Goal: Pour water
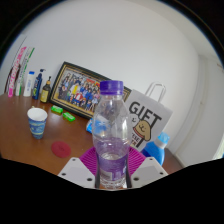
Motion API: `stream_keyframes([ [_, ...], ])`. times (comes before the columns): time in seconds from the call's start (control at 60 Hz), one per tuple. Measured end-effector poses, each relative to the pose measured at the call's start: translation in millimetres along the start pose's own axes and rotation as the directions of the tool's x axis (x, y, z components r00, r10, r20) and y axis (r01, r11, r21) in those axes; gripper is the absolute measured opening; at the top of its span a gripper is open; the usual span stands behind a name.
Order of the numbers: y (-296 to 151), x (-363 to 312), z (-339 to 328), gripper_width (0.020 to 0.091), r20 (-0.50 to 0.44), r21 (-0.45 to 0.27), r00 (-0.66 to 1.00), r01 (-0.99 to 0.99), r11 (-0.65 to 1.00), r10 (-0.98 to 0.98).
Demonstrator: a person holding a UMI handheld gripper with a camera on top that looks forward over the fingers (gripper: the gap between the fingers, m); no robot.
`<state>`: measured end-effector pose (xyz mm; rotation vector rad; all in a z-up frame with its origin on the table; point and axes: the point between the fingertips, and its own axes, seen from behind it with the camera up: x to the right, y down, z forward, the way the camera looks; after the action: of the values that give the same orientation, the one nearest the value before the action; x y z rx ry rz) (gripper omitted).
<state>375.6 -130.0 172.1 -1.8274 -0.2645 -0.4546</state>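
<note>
Gripper [112,172] is clamped on a purple-capped water bottle [111,130], held upright between both pads above the wooden table [30,150], with a white cup [38,122] seen off beside it.

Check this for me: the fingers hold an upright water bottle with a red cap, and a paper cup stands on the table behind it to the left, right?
Not quite: the cap is purple, not red. The gripper view shows it. The rest holds: the fingers hold the upright bottle, and the paper cup stands on the table behind it to the left.
</note>
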Motion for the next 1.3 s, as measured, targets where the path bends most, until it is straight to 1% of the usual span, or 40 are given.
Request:
stream_keyframes([
  [0.1,-45,-19,15,0.0347,-0.043,0.01,0.973,0.229,0.973,-0.228],
  [0.2,-81,-45,29,0.0346,-0.081,-0.011,0.883,0.462,0.887,-0.462],
  [0.317,-107,-76,50,0.0346,-0.114,-0.014,0.685,0.723,0.69,-0.72],
  [0.383,-114,-93,60,0.0347,-0.12,-0.017,0.556,0.827,0.562,-0.823],
  [0.55,-118,-103,77,0.0346,-0.122,-0.117,0.246,0.959,0.26,-0.962],
  [0.65,-116,-112,85,0.0347,-0.105,-0.14,0.089,0.985,0.103,-0.99],
  [0.783,-116,-120,89,0.0349,-0.088,-0.155,-0.009,0.988,0.005,-0.996],
  [0.867,-111,-120,90,0.0349,-0.062,-0.153,-0.01,0.988,0.0,-0.998],
  [0.917,-112,-120,90,0.035,-0.067,-0.149,0.003,0.989,0.013,-0.998],
  [1.017,-115,-117,86,0.0349,-0.068,-0.13,0.099,0.986,0.108,-0.993],
  [1.167,-133,-115,75,0.035,-0.063,-0.049,0.414,0.908,0.417,-0.908],
  [1.233,-142,-111,69,0.035,-0.053,-0.004,0.574,0.818,0.575,-0.817],
  [1.3,-151,-112,64,0.0349,-0.027,0.035,0.733,0.68,0.732,-0.68],
])
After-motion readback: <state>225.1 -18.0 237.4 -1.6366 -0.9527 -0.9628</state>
